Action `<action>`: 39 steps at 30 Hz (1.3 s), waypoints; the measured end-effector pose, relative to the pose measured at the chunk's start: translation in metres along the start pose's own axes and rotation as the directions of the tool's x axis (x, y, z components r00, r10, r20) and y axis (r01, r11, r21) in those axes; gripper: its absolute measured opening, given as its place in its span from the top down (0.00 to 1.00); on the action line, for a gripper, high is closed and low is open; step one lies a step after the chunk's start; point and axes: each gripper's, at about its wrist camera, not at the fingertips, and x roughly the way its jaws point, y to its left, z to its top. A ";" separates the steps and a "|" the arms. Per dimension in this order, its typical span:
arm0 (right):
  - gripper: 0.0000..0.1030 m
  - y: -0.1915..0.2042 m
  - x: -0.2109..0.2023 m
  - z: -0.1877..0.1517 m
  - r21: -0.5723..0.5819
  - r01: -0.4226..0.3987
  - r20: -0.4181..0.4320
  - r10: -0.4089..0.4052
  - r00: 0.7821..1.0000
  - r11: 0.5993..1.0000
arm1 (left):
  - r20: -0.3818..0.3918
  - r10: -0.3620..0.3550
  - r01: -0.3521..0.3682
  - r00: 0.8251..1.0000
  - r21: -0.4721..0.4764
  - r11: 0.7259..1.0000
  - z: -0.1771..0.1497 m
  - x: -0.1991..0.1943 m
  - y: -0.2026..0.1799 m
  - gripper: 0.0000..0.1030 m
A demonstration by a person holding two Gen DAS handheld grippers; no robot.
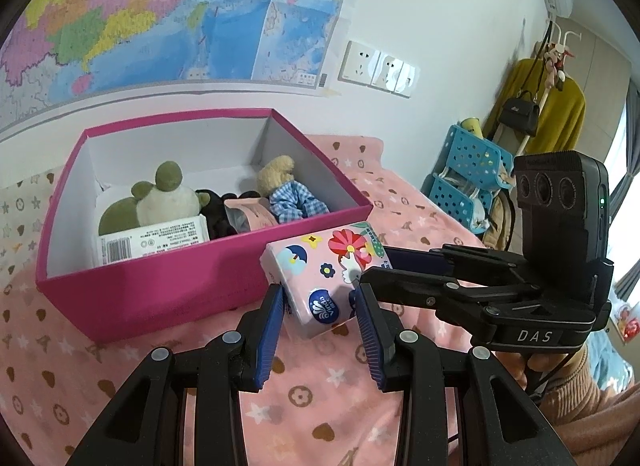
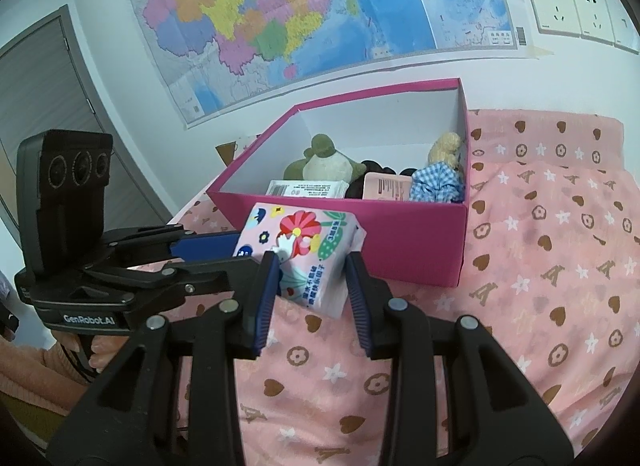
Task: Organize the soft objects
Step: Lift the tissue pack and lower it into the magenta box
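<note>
**Two grippers hold a flowered tissue pack in front of a pink box**

The soft pink tissue pack, a plump plastic-wrapped block printed with red flowers, a blue umbrella and a white bird, carries a round blue "Vinda" logo on its near end; Chinese characters on its side are too small to read. It sits raised just in front of the near wall of the open magenta cardboard box, over the bedspread. The left gripper has its ribbed blue pads clamped on the logo end of the pack. The right gripper is closed on the other end, and the wrapper bulges between its pads. In each view the other gripper's black body shows, one marked "DAS", the other "GenRobot.AI".

Inside the white-lined box lie a cream and olive plush toy, a tan fuzzy teddy bear, a blue-and-white gingham fabric scrunchie, a white packet with a barcode label, a pink pouch with a printed label and something black and soft between them.

The box rests on a pink cotton bedspread patterned with brown hearts, white stars and flowers. Behind hangs a large coloured paper wall map, beside white wall sockets. To the right stand a blue perforated plastic rack and a mustard garment on a stand.
</note>
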 end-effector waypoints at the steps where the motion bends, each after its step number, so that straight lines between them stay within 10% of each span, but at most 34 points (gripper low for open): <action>1: 0.63 0.000 0.000 0.001 0.000 0.000 0.002 0.000 1.000 1.000 | 0.001 0.000 0.000 1.000 0.000 1.000 0.001 0.000 0.000 0.65; 39: 0.63 -0.010 0.007 0.032 -0.045 0.010 0.035 -0.009 0.999 0.999 | 0.038 0.022 -0.023 0.999 0.020 1.000 0.022 0.006 0.006 0.65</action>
